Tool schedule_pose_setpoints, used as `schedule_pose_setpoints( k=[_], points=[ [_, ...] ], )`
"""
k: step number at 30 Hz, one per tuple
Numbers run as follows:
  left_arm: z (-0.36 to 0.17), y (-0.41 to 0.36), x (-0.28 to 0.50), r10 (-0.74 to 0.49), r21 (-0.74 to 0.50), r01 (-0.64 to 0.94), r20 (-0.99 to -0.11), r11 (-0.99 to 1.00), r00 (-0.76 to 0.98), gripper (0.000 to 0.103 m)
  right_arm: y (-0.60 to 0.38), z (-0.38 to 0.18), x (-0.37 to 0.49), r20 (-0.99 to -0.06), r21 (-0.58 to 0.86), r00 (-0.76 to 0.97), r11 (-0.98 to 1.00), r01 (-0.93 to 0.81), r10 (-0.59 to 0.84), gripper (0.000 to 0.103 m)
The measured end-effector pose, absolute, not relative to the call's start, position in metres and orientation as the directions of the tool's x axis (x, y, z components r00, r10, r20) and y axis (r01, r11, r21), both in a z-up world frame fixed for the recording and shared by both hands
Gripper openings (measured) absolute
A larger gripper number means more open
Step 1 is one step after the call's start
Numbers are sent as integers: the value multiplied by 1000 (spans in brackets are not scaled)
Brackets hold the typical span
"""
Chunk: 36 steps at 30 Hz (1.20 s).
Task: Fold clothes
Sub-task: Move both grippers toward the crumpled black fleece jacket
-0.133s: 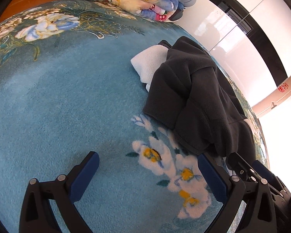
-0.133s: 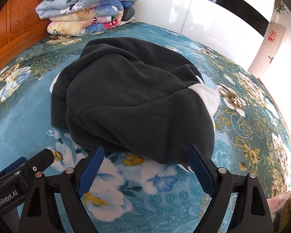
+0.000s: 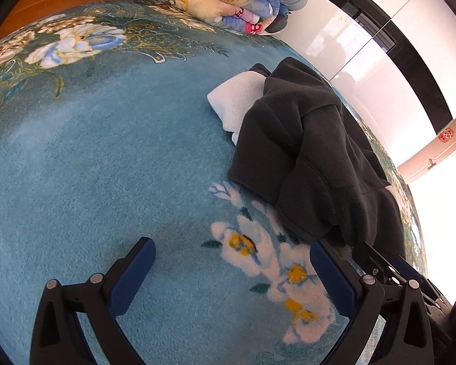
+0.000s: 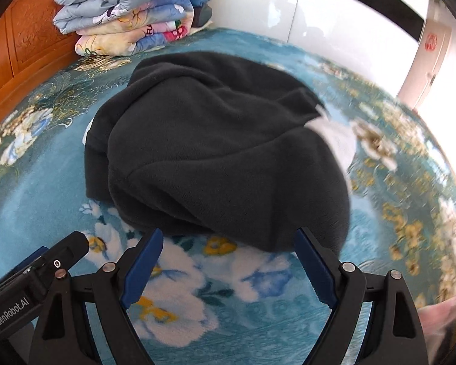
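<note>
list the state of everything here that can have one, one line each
left gripper: open, empty, over bare blanket
right gripper: open, empty, at the near edge of the fleece
dark grey fleece garment: bunched in a heap, not folded
white cloth: partly tucked under the fleece
stack of quilts: folded, piled by the headboard
floral blanket: spread flat
</note>
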<state>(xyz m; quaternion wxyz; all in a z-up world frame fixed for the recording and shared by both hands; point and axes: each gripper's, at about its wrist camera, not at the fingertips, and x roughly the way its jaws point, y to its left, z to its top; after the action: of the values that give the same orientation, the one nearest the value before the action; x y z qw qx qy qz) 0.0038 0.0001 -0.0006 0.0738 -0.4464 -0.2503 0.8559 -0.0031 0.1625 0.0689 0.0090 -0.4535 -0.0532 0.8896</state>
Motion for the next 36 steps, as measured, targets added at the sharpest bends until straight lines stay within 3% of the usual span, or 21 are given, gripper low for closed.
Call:
schedule_pose_setpoints(
  k=[19, 23, 30, 31, 32, 33, 36],
  points=[
    [3, 1, 8, 324, -494, 153, -743, -856, -585, 103, 153, 58, -9, -778, -198, -617, -978, 59, 121, 89],
    [11, -14, 11, 292, -476, 175, -749, -862, -595, 103, 142, 53, -15, -770, -262, -625, -957, 124, 130, 89],
    [16, -48, 20, 249, -529, 326, -748, -784, -616, 103, 104, 40, -37, -726, -493, -662, -811, 315, 184, 88],
    [17, -47, 20, 250, -531, 330, -749, -780, -613, 103, 103, 39, -45, -739, -500, -646, -800, 332, 193, 83],
    [18, -47, 21, 252, -532, 335, -751, -778, -610, 103, 101, 37, -51, -747, -497, -637, -797, 344, 191, 65],
    [20, -44, 23, 256, -527, 333, -759, -782, -599, 103, 99, 35, -58, -765, -492, -615, -791, 365, 192, 55],
    [21, -43, 17, 294, -550, 286, -736, -785, -610, 103, 91, 45, -65, -747, -533, -628, -760, 372, 217, 33]
  ],
)
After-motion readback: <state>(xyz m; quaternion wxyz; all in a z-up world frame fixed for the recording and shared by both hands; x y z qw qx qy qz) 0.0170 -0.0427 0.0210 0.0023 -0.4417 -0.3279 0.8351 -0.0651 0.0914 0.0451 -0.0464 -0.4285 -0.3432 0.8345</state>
